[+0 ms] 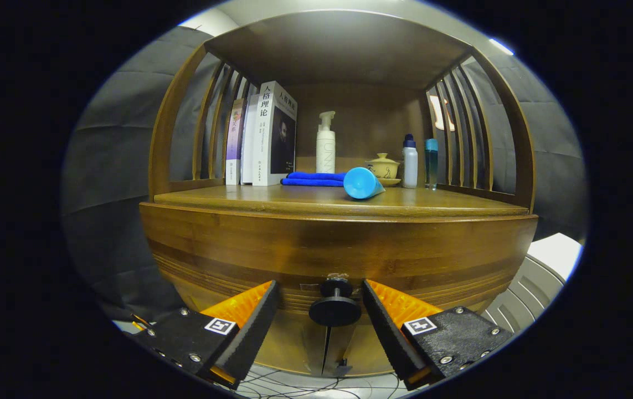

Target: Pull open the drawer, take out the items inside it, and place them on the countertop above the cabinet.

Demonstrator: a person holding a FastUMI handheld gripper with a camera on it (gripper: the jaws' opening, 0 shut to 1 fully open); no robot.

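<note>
A wooden cabinet stands straight ahead, its drawer front (pixel 338 252) closed under the countertop (pixel 316 200). A round black knob (pixel 335 306) sticks out of the drawer front at its lower middle. My gripper (pixel 320 292) is open, one finger on each side of the knob, with a small gap to either side. A blue cup (pixel 361 183) lies on its side on the countertop, mouth toward me. The drawer's inside is hidden.
On the shelf behind the cup: upright books (pixel 265 136) at the left, a folded blue cloth (pixel 313 178), a white pump bottle (pixel 325 144), a small lidded teacup (pixel 382 166), two bottles (pixel 419 159) at the right. Slatted side rails close both ends. Cables lie on the floor below.
</note>
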